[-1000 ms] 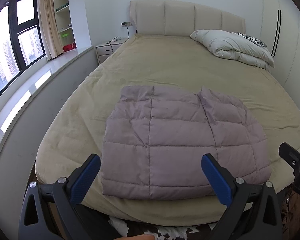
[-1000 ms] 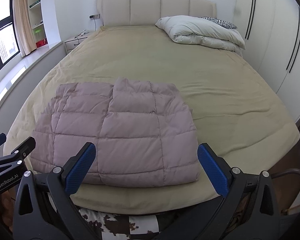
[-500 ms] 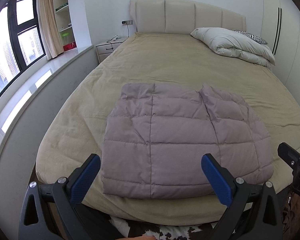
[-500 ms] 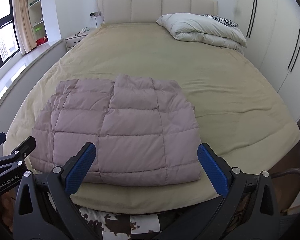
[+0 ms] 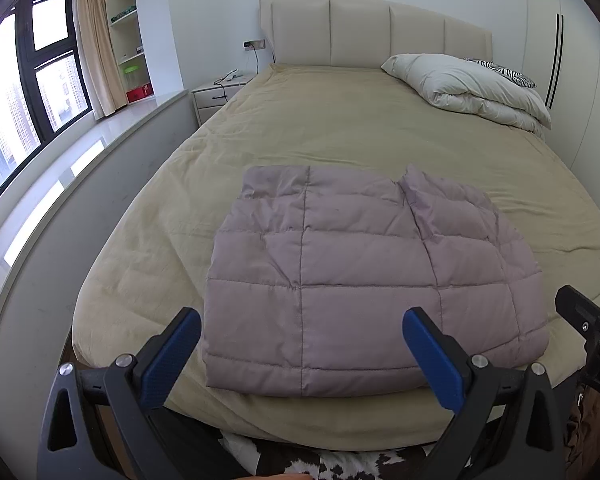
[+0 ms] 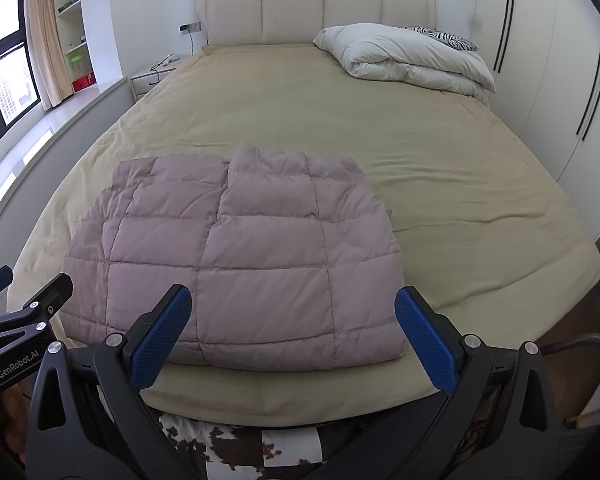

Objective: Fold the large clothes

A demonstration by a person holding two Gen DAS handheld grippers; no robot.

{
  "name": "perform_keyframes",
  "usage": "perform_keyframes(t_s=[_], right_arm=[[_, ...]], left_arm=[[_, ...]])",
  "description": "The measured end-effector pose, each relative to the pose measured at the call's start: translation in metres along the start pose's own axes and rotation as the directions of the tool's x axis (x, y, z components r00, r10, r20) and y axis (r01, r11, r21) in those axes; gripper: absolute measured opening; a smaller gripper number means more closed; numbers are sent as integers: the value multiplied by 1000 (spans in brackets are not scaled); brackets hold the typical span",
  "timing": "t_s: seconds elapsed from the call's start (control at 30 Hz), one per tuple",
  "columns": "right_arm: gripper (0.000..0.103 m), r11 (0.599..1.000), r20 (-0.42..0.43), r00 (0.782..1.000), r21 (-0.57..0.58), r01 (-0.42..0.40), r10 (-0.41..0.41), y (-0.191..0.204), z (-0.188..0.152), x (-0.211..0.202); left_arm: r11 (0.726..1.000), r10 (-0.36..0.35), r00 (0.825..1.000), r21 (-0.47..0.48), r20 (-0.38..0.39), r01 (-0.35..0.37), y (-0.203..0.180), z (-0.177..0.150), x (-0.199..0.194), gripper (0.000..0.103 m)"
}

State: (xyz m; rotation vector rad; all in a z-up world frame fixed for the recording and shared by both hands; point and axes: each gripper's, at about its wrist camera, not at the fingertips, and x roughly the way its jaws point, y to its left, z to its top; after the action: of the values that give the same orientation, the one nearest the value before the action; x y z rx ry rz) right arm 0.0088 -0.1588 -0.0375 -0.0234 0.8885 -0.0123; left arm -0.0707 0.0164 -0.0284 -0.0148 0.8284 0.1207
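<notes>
A mauve quilted puffer garment (image 5: 360,276) lies folded into a rough rectangle at the near end of the beige bed (image 5: 340,128); it also shows in the right wrist view (image 6: 240,256). My left gripper (image 5: 302,354) is open and empty, held just short of the garment's near edge. My right gripper (image 6: 292,336) is open and empty, also just short of that edge. Each gripper shows at the side of the other's view, the right one (image 5: 592,328) and the left one (image 6: 20,316).
A white folded duvet (image 5: 468,84) and a zebra pillow (image 5: 500,70) lie at the bed's head on the right. A nightstand (image 5: 220,94) and window ledge (image 5: 80,160) run along the left. Wardrobe doors (image 6: 560,60) stand right. A cowhide rug (image 6: 236,448) lies below.
Both grippers have drifted slightly; the garment sits a little lower and nearer in both views. The garment itself has not moved and both grippers stay open.
</notes>
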Motion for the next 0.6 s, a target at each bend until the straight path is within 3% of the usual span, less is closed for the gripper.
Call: perform_keyframes(t_s=[0.6], right_arm=[[103,1000,-11,1000,-6,0,0,4,-2,2]], left_arm=[[1000,1,1000,-2,-4,-1,1,-2,2,103]])
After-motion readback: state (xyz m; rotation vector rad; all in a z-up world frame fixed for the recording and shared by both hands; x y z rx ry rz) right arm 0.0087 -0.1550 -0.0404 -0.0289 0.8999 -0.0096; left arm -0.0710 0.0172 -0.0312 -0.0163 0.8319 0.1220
